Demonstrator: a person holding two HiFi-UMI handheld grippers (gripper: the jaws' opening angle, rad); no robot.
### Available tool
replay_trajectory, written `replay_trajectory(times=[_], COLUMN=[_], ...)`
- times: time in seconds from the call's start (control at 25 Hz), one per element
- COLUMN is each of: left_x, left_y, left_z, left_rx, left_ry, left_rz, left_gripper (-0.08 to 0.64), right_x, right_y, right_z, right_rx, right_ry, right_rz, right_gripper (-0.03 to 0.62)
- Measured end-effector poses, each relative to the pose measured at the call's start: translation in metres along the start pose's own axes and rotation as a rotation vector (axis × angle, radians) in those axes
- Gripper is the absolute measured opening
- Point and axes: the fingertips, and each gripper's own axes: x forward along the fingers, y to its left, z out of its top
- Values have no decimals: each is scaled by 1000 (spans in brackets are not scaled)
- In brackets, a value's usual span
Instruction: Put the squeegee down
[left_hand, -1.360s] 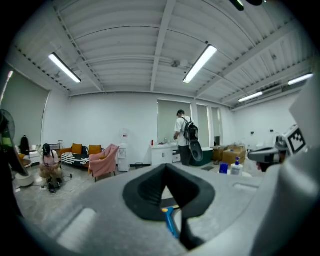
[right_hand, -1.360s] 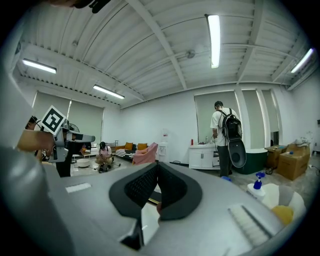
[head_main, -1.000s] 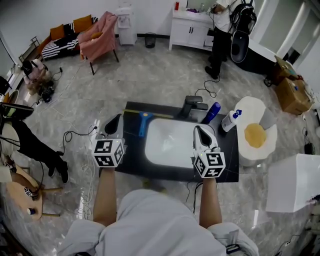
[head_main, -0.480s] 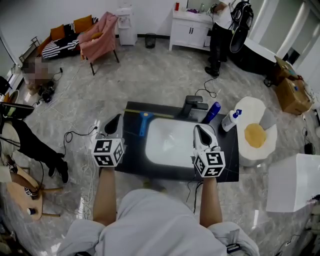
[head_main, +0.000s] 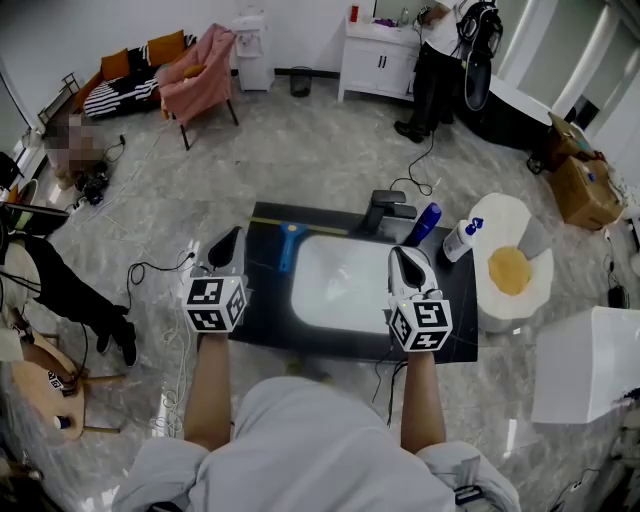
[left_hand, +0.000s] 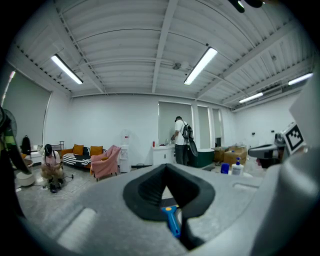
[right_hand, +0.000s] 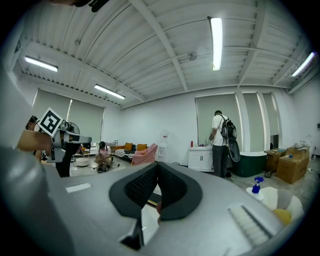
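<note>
The blue-handled squeegee (head_main: 288, 245) lies flat on the black counter (head_main: 262, 300), just left of the white sink basin (head_main: 340, 285). My left gripper (head_main: 228, 246) hovers at the counter's left edge, a little left of the squeegee, shut and empty. In the left gripper view its dark pads (left_hand: 150, 187) meet, and the squeegee handle (left_hand: 172, 221) shows beyond them. My right gripper (head_main: 403, 263) hangs over the sink's right rim, shut with nothing in it. Its ribbed pads (right_hand: 141, 186) touch in the right gripper view.
A black faucet (head_main: 388, 208), a blue bottle (head_main: 424, 224) and a white spray bottle (head_main: 462, 240) stand behind the sink. A round white stand with a yellow pad (head_main: 512, 270) is at the right, a white box (head_main: 590, 365) beyond. Cables (head_main: 150, 268) trail on the floor at left.
Both grippers have kept still, and the squeegee has not moved. The person at the far cabinet has shifted a little.
</note>
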Motion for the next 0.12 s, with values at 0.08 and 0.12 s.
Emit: replay_trajectory(times=[0.08, 0.12], left_x=[1, 1], left_y=[0, 1], left_z=[0, 0], left_rx=[0, 0], left_ry=[-2, -3], left_rz=[2, 2], left_gripper=[-2, -2], right_x=[0, 1], right_y=[-2, -2], right_z=[0, -1], right_rx=[-1, -1], right_ry=[-1, -2], right_rz=[-1, -1], right_gripper=[3, 3])
